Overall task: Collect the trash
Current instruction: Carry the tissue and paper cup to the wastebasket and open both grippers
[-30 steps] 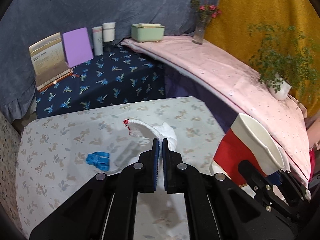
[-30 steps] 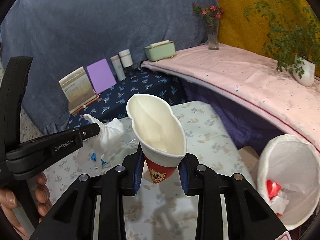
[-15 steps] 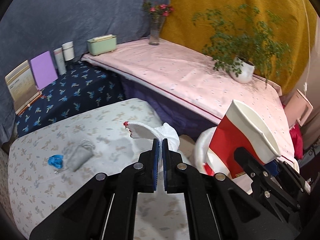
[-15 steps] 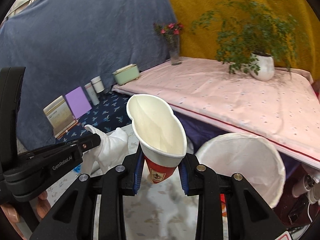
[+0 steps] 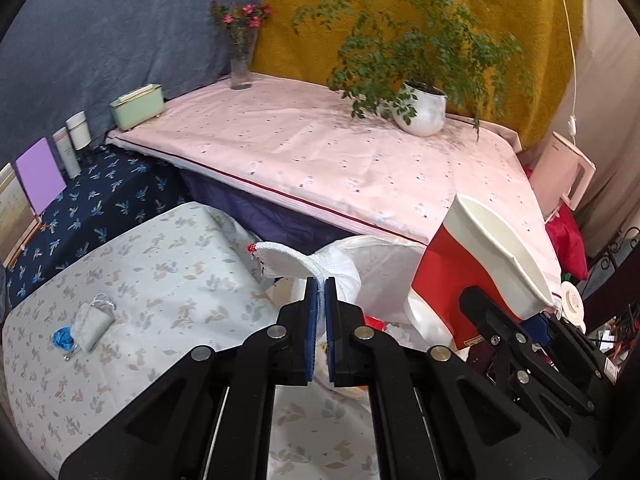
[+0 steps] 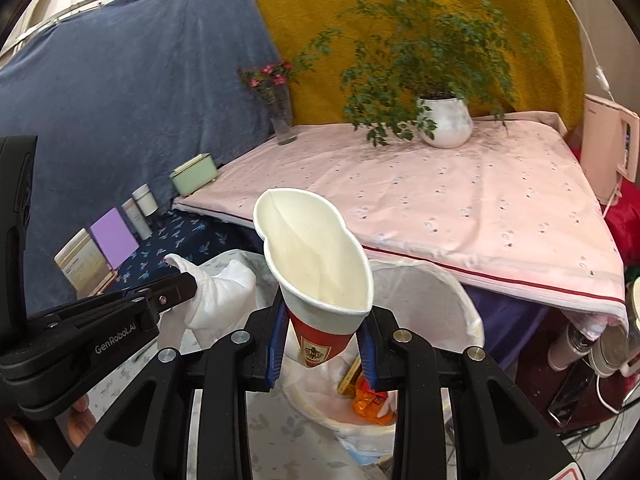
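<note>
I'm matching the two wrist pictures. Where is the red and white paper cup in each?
Left wrist view: the paper cup sits at right, squashed in the right tool.
Right wrist view: the cup is at centre, above the bin.
Shared landmark: the potted plant on the pink cloth.

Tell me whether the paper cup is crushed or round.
Crushed: the paper cup is squeezed in the right gripper, its rim pinched into a wavy, flattened oval.
</note>
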Demonstrator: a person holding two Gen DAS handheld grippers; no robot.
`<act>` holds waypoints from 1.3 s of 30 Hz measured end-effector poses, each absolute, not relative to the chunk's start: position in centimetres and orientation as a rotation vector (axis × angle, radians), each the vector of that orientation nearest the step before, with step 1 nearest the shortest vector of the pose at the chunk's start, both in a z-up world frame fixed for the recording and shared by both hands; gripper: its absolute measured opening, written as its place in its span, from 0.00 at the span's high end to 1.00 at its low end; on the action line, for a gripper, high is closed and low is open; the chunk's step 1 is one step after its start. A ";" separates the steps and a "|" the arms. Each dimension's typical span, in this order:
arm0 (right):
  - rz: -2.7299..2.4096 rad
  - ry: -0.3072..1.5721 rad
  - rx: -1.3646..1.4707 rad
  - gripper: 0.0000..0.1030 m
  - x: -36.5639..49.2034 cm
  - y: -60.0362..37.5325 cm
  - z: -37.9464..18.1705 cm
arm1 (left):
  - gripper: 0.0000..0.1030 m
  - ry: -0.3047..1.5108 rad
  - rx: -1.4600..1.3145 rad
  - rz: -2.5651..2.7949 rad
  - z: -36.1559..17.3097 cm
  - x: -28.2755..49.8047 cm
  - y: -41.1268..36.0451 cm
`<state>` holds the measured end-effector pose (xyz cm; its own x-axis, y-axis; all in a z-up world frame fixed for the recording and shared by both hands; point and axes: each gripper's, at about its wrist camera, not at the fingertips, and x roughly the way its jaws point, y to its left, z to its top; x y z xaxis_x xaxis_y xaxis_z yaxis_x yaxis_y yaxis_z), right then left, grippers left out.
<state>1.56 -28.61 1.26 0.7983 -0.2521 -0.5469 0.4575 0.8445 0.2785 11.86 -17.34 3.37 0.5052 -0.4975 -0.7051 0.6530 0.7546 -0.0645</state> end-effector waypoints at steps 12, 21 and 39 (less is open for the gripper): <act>-0.442 0.534 0.459 0.71 -0.3 -31.5 -0.4 | 0.96 0.812 0.271 -0.755 1.7 10.4 -21.1; -0.463 0.551 0.472 0.69 0.1 -32.5 -1.4 | 0.77 0.841 0.240 -0.754 0.9 11.2 -21.4; -0.438 0.562 0.451 0.66 1.2 -31.6 -1.2 | 0.61 0.837 0.180 -0.669 0.9 13.2 -18.2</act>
<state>1.21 -31.59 -1.16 0.7607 -0.2684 -0.5910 0.5073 0.8138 0.2834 13.23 -18.22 0.91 0.4803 -0.4765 -0.7364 0.6127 0.7831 -0.1072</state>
